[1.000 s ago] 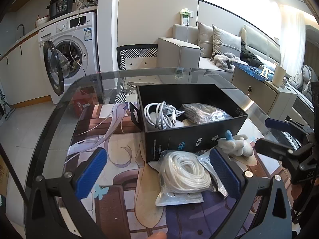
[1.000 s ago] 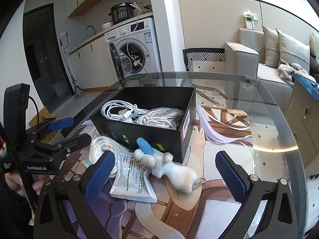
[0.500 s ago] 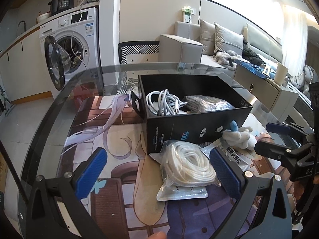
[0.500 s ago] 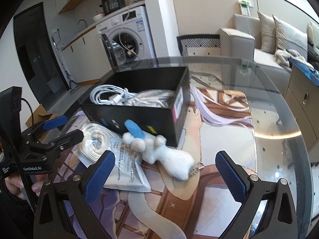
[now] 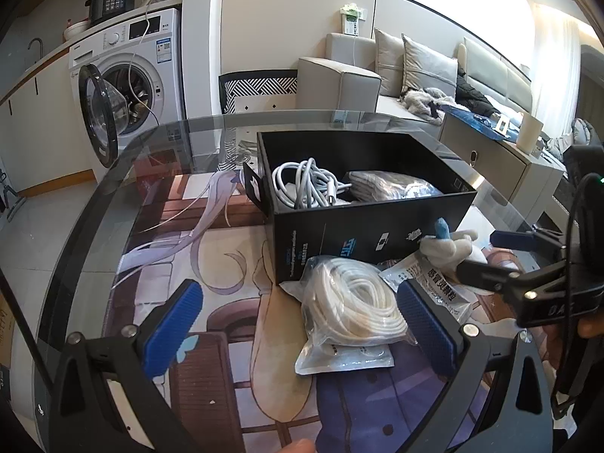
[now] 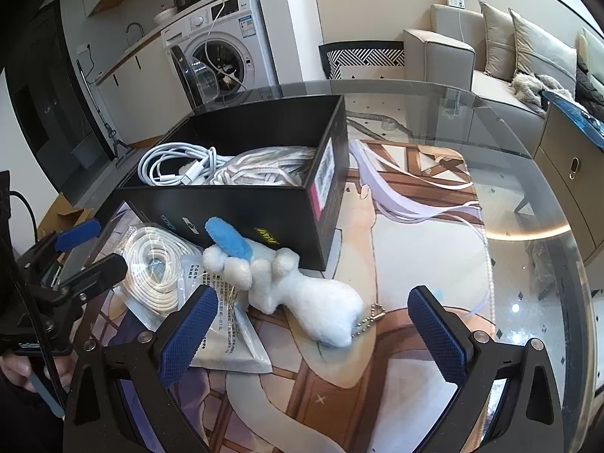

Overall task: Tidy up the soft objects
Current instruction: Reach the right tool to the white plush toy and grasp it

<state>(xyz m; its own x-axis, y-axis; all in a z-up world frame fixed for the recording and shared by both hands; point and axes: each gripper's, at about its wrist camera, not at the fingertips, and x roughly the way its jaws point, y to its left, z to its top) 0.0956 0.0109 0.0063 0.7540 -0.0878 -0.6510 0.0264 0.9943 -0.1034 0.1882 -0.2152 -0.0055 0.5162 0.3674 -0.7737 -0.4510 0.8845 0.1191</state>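
A black box (image 5: 362, 222) (image 6: 241, 204) on the glass table holds a white charging cable (image 5: 305, 185) (image 6: 170, 170) and a bagged white cord (image 5: 392, 187) (image 6: 264, 170). In front of it lie a bagged white cable coil (image 5: 351, 305) (image 6: 154, 264), a flat white sachet (image 5: 438, 287) (image 6: 226, 336) and a white plush toy with a blue tip (image 6: 298, 287) (image 5: 449, 245). My left gripper (image 5: 302, 324) stands open just short of the coil. My right gripper (image 6: 313, 336) is open, its fingers either side of the plush, not touching it.
A printed mat (image 6: 415, 264) covers the round glass table (image 5: 113, 173). Beyond the table stand a washing machine with its door open (image 5: 124, 87), a patterned chair (image 5: 260, 87) and a grey sofa (image 5: 377, 75). A low cabinet (image 5: 498, 173) is at the right.
Both grippers have moved closer to the items in front of the box and lower. The right gripper now has the plush between its open fingers. Nothing on the table has shifted.
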